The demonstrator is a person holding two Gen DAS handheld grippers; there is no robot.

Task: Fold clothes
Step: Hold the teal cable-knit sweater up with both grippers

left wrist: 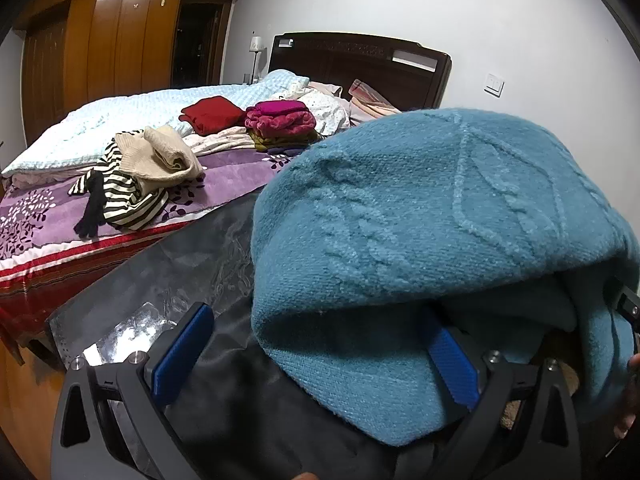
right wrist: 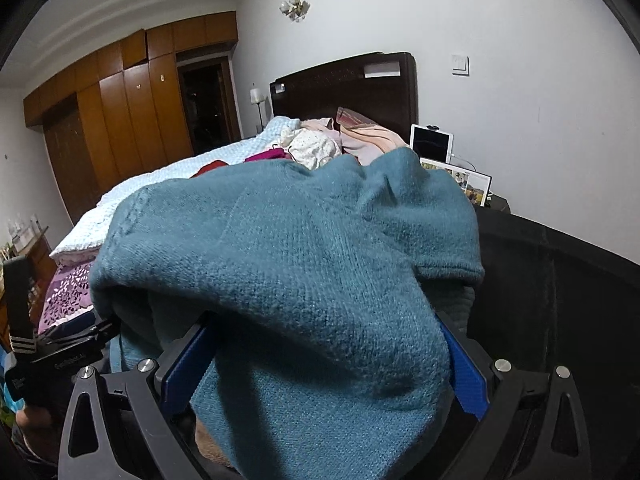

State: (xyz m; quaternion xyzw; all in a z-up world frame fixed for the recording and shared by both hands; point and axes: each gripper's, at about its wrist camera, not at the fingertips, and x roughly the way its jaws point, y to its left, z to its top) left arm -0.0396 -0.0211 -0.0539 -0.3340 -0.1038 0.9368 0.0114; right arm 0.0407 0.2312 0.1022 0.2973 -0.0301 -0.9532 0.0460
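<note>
Two grippers carry one garment. On the left gripper [left wrist: 320,360] the jaws stand wide apart: the finger at 9 o'clock is bare, while the finger at 3 o'clock is draped by the teal sweater [left wrist: 420,220], which fills part of the gap between them. No pinch is visible, so whether this gripper truly clamps the knit cannot be told. On the right gripper [right wrist: 324,364] the jaws are likewise spread, with a thick fold of the teal sweater [right wrist: 300,260] hanging down between the blue pads [right wrist: 188,364]; contact at the far pad is hidden.

Handling estimate: the knit is thick, soft and limp, of moderate weight, and not fragile. It sags over whatever supports it and should grip well on the textured pads (a cable pattern runs across the front). Take hold at a doubled edge or hem, not at a single loose layer.

Pose: both grippers point forward and slightly upward, side by side, with the sweater bundled over them above the dark work surface [left wrist: 180,272].

Further out, at 10 o'clock in the left wrist view, the bed [left wrist: 224,184] carries a striped garment [left wrist: 124,196], a cream knit [left wrist: 164,156], a red folded piece [left wrist: 212,114] and a magenta stack [left wrist: 280,120].
</note>
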